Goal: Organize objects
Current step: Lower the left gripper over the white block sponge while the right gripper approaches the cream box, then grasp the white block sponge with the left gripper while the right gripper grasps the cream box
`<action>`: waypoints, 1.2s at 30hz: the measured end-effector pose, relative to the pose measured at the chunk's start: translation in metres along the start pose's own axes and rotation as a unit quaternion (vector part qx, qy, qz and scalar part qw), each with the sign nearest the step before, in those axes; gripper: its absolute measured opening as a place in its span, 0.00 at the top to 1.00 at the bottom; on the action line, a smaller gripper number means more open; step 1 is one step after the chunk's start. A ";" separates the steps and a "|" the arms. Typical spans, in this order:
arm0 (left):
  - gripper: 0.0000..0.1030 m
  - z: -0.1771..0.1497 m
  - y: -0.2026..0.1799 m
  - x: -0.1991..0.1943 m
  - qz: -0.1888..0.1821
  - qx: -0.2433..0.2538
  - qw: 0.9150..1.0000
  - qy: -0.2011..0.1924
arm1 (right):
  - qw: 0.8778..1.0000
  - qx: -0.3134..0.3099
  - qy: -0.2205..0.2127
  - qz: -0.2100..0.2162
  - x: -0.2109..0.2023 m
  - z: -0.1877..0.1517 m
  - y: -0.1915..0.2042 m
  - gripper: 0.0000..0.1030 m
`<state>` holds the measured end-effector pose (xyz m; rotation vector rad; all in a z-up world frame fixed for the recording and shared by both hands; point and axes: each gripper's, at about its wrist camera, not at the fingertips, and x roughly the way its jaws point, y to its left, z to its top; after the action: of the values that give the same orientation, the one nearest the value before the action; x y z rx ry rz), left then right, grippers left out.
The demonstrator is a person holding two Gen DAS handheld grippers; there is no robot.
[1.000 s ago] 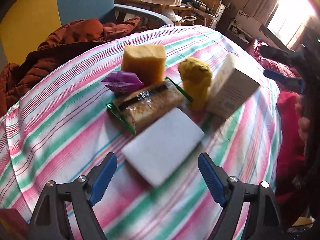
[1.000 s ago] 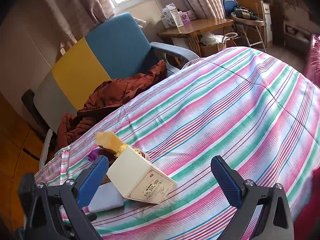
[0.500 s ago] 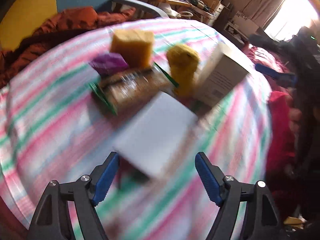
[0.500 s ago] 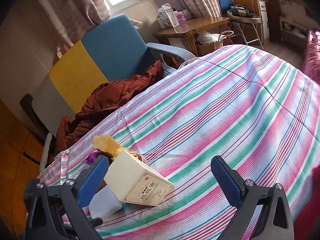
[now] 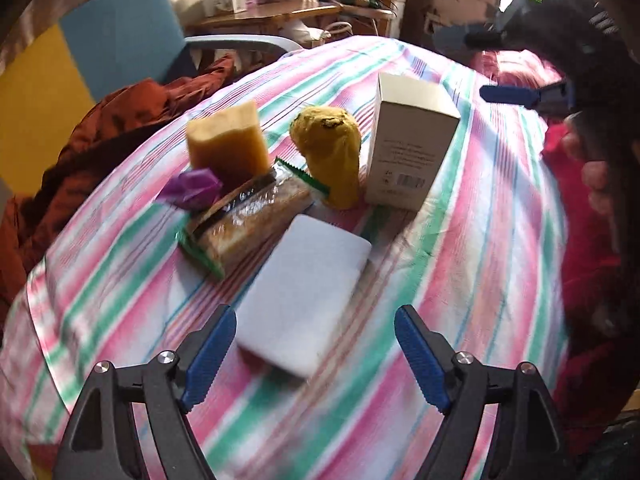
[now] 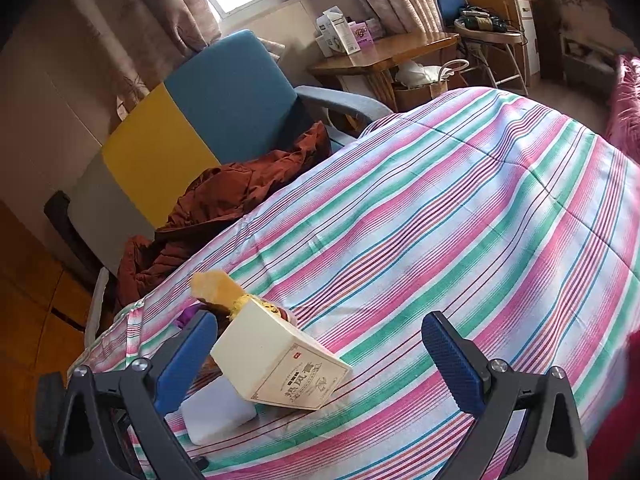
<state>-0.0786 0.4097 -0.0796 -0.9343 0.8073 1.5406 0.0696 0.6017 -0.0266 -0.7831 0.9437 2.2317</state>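
Altogether six objects: one white block (image 5: pixel 304 300); one box (image 5: pixel 408 148); four others.

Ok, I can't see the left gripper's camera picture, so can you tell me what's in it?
The left gripper, its blue jaws opening with nothing between them, hovers over a white sponge lying on a striped bedspread. Behind it sit a wrapped snack bar, a purple candy, a tan block, a yellow plush toy and a white box.
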 end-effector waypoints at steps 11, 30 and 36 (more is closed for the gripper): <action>0.43 0.005 0.007 0.019 0.007 -0.044 0.999 0.002 | 0.997 -0.047 0.037 0.042 0.017 -0.006 0.019 0.00; 0.55 -0.030 -0.022 -0.025 0.028 -0.019 0.999 -0.017 | 0.981 -0.177 0.064 -0.039 0.046 -0.028 0.050 0.00; 0.50 -0.012 -0.013 -0.005 0.025 0.042 0.999 0.011 | 0.986 -0.145 0.078 -0.026 0.047 -0.023 0.041 0.00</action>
<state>-0.0634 0.3989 -0.0803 -0.8765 0.9096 1.5303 0.0163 0.5733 -0.0557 -1.1125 0.6645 2.3168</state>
